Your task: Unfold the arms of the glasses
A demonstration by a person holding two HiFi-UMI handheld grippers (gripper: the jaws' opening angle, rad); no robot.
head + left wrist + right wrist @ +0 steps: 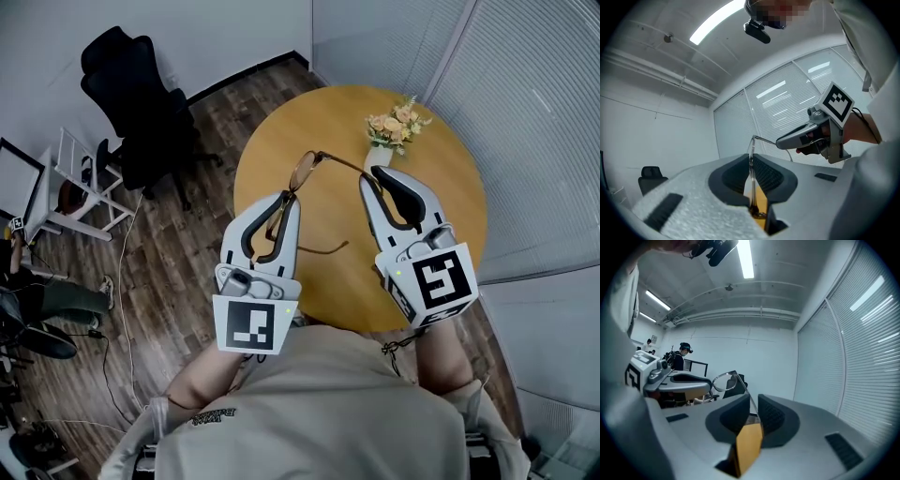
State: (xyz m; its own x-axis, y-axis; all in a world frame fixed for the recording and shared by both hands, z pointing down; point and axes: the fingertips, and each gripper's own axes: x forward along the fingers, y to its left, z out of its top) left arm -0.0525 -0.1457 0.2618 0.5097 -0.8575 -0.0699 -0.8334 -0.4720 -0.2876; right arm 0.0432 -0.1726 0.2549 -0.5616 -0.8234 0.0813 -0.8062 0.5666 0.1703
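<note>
Thin metal-rimmed glasses point(303, 171) hang in the air over a round wooden table point(450, 197). My left gripper point(286, 199) is shut on the frame at one lens, and its own view shows the rim point(751, 157) edge-on between the dark pads. One arm of the glasses runs right from the frame to my right gripper point(373, 175), which is shut on it near its tip. In the right gripper view that thin arm point(749, 401) passes between the pads, with the lens point(723, 380) ahead. The other arm point(323, 249) curves down below the left gripper.
A white vase of flowers point(394, 129) stands on the table just beyond the right gripper. On the wood floor to the left are a black office chair point(141, 103) and a white rack point(75, 187). Window blinds line the right side. A person point(683, 356) stands far off.
</note>
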